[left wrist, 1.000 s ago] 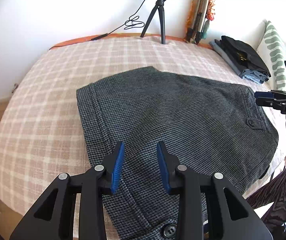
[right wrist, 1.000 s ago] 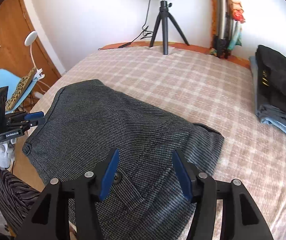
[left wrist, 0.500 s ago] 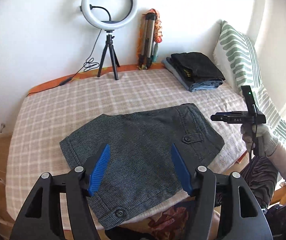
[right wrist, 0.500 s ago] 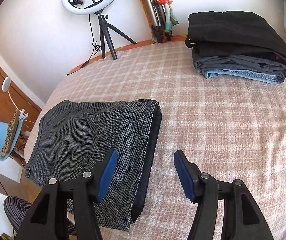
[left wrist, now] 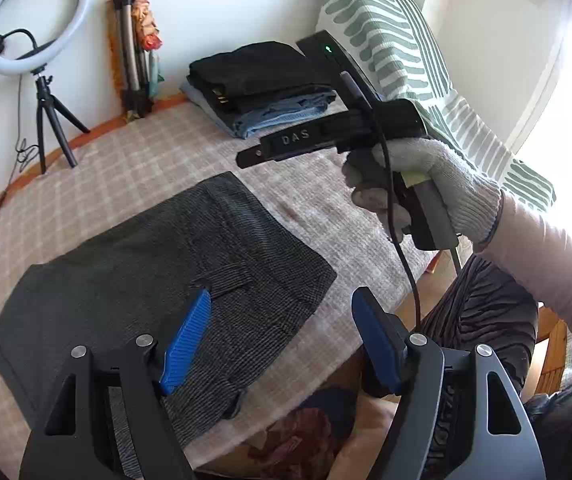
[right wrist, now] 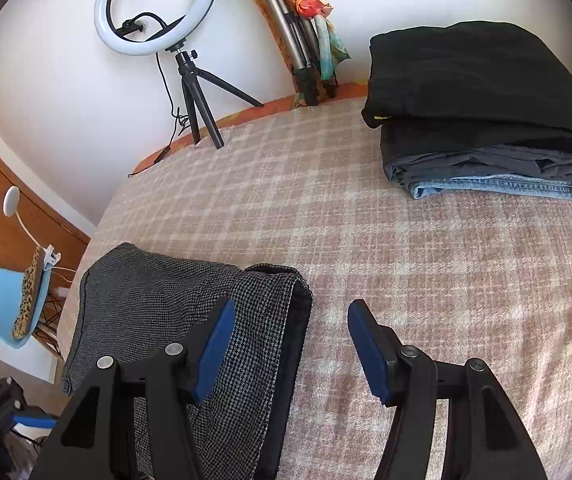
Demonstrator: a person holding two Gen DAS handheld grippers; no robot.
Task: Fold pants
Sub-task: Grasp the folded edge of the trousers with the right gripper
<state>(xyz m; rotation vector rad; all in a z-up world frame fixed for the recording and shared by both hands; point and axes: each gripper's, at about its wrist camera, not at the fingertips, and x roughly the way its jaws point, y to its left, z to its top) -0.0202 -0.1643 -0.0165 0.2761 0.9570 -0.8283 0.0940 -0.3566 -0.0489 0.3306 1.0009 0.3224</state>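
Note:
The grey houndstooth pants (left wrist: 158, 272) lie folded into a flat rectangle on the plaid bed cover (left wrist: 134, 160); they also show in the right wrist view (right wrist: 190, 312). My left gripper (left wrist: 282, 344) is open and empty, held above the near right corner of the pants. My right gripper (right wrist: 286, 344) is open and empty, above the right edge of the pants. The right gripper also shows in the left wrist view (left wrist: 254, 156), held in a gloved hand over the bed beyond the pants.
A stack of folded dark and denim clothes (right wrist: 486, 120) lies at the far right of the bed. A ring light on a tripod (right wrist: 158, 12) and a folded tripod (right wrist: 298, 40) stand by the wall. A striped pillow (left wrist: 398, 48) leans at right. A blue chair (right wrist: 2, 304) stands left of the bed.
Both grippers have pulled back and swung right, away from the pants. The left jaws have opened wider. The right gripper has moved into the left view, close up.

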